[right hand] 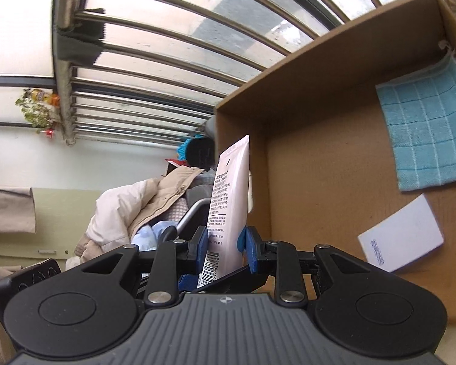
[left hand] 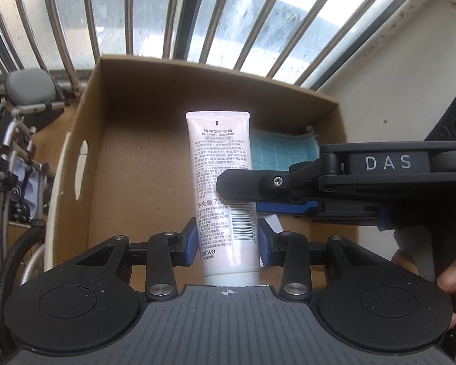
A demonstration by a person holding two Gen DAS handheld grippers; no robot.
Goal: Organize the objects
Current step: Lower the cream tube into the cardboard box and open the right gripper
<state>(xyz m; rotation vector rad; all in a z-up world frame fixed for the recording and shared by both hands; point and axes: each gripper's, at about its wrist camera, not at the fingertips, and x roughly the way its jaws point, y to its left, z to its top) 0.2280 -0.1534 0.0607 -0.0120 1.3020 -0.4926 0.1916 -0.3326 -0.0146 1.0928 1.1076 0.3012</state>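
Observation:
A pink hand-cream tube (left hand: pixel 220 182) stands lengthwise between the blue pads of my left gripper (left hand: pixel 227 243), which is shut on its lower part near the white cap. My right gripper (left hand: pixel 240 197) comes in from the right and is shut across the same tube by the barcode. In the right wrist view the tube (right hand: pixel 229 194) sits edge-on between that gripper's (right hand: pixel 225 245) blue pads. The tube hangs over an open cardboard box (left hand: pixel 136 97). In the box (right hand: pixel 319 70) lie a blue checked cloth (right hand: pixel 428 130) and a white card (right hand: pixel 401 234).
Metal window bars (left hand: pixel 173 12) rise just behind the box. A bicycle (left hand: pixel 12 140) stands to the left of it, and a white wall (left hand: pixel 395 85) is on the right. A pile of clothes (right hand: pixel 136 210) lies beyond the box's left wall. A hand (left hand: pixel 453 276) holds the right gripper's handle.

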